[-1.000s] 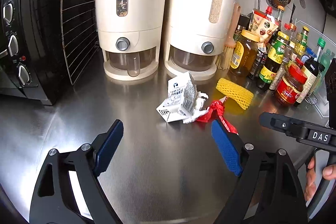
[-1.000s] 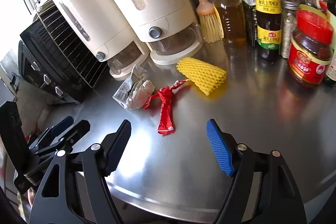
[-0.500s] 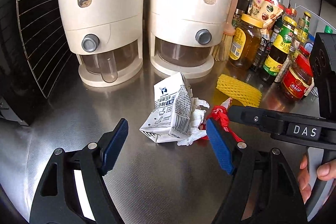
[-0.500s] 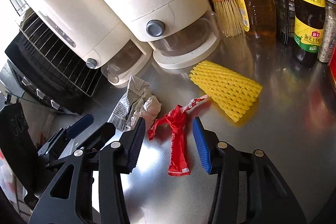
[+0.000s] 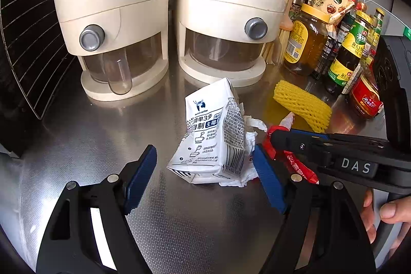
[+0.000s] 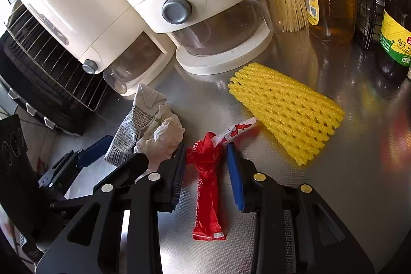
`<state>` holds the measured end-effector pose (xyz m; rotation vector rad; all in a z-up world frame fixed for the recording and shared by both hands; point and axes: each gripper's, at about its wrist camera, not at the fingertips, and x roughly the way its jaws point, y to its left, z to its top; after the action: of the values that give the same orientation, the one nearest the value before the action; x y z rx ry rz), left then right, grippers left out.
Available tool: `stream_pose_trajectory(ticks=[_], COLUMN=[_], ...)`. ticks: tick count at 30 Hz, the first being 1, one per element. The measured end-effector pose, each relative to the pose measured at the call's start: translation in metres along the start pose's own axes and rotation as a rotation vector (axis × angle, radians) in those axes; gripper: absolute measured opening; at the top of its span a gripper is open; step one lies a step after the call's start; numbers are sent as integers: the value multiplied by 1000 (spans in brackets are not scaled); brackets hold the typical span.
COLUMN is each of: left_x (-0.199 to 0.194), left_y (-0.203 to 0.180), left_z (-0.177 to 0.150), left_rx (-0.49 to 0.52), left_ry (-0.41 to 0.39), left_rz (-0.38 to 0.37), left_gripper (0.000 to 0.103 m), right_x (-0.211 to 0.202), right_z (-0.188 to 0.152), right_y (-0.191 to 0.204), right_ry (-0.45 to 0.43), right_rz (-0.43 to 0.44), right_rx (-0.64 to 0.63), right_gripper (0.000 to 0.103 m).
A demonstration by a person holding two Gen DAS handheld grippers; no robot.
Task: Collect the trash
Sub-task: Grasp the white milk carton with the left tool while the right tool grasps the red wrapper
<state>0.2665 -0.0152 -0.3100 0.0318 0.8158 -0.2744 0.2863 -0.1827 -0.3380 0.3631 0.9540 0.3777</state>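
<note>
Two tall cream dispensers stand at the back. One crushed white carton, one crumpled white tissue, one red wrapper, one yellow foam net.

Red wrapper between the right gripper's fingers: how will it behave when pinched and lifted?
The red wrapper looks like thin crinkled film, twisted at the middle: probably floppy, both ends drooping. It is likely very light. Glossy surface may slip, though the right gripper has ribbed pads, which should help.

Left gripper and right gripper: black angular frames, silver round screws, ribbed blue pads. Right one carries white "DAS" lettering. Bare-skinned hand.
</note>
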Motion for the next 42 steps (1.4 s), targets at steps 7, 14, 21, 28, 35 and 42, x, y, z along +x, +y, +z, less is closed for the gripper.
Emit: stream_pose_trajectory(ticks=[7,14,21,28,35,42], left_x=[-3,-3,-13,6,13,-12], left_y=[5,12,18,27,26,13], left_z=[0,0,5,5,3,4], left_rx=[-14,-52,-98,-130,-156,-125], left_ry=[6,5,-34,26,19,-28], left_rz=[-21,-32,-48,-59,-110,-71], left_gripper=[73,77,88,87,55,53], right_x=[-2,-11,-19,-29,-49,-62], right_z=[-1,-6,-11,-20,-32,-41], right_y=[-6,-13,-20,-25,-27,-31], right_ry=[-19,-20,-21,-8,-31,-38], right_rz=[-11,-25,-40,-40,-38,-28], right_rx=[-14,-19,-31,-45,-74,-71], right_gripper=[17,17,17,17,17,17])
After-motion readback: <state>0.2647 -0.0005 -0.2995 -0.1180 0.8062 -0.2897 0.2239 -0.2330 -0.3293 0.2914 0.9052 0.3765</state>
